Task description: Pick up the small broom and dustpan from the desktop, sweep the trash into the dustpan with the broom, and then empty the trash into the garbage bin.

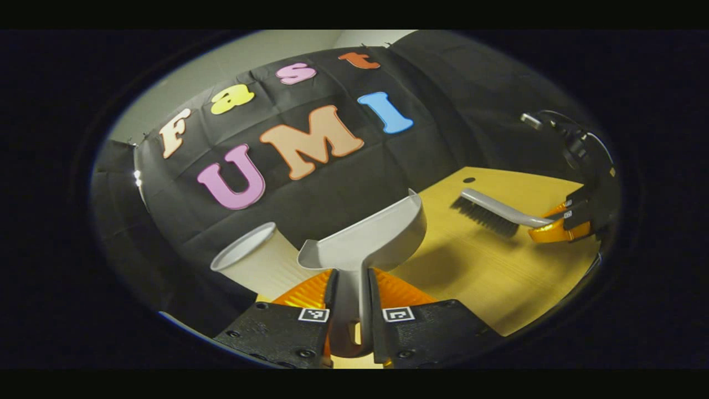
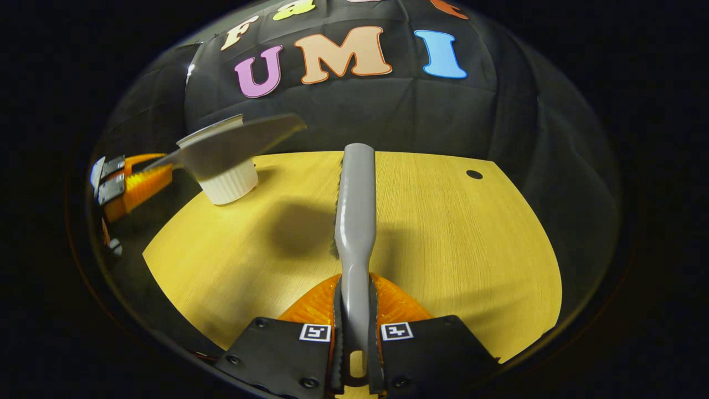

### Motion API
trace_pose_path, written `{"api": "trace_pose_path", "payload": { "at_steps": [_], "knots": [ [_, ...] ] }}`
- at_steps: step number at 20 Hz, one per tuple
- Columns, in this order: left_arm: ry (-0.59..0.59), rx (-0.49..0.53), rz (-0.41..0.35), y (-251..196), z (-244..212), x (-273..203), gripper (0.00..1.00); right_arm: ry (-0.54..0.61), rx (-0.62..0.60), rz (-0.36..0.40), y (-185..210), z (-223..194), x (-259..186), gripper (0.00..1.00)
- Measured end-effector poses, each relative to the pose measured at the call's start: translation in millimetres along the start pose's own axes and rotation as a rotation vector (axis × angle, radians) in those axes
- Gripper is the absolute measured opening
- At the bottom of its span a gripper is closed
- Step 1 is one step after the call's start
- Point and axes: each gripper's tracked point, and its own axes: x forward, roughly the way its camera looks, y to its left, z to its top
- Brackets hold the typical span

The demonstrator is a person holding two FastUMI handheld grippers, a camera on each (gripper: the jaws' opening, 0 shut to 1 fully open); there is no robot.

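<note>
Both views are dim toward the rims, with strong fisheye curvature bending the desk edge (image 2: 354, 155) and cloth wall (image 1: 343, 188). Overhead light brightens the desktop (image 1: 498, 266) ahead of the jaws. A soft dark shadow (image 2: 299, 227) lies left of the broom (image 2: 354, 210) beyond the right jaws; another shadow (image 1: 437, 266) falls right of the dustpan (image 1: 376, 238). The focus is sharp, with slight softness at the edges.

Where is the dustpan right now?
The dustpan is held up in the left tongs, tipped over the white bin at the desk's edge. In the right gripper view it shows at upper left, above that bin.
</note>
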Motion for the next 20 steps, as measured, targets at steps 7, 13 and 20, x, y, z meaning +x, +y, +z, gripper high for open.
{"api": "trace_pose_path", "payload": {
  "at_steps": [7,13,20],
  "knots": [
    [0.198,-0.052,-0.044,-41,-92,-1,0.19,0.152,-0.035,-0.081,3,-14,25,0.19],
    [0.268,-0.039,-0.053,-51,-116,3,0.22,0.302,-0.043,-0.115,2,-22,42,0.18],
    [0.347,-0.128,-0.093,-75,-139,-7,0.3,0.323,-0.068,-0.096,1,-23,47,0.28]
  ]
}}
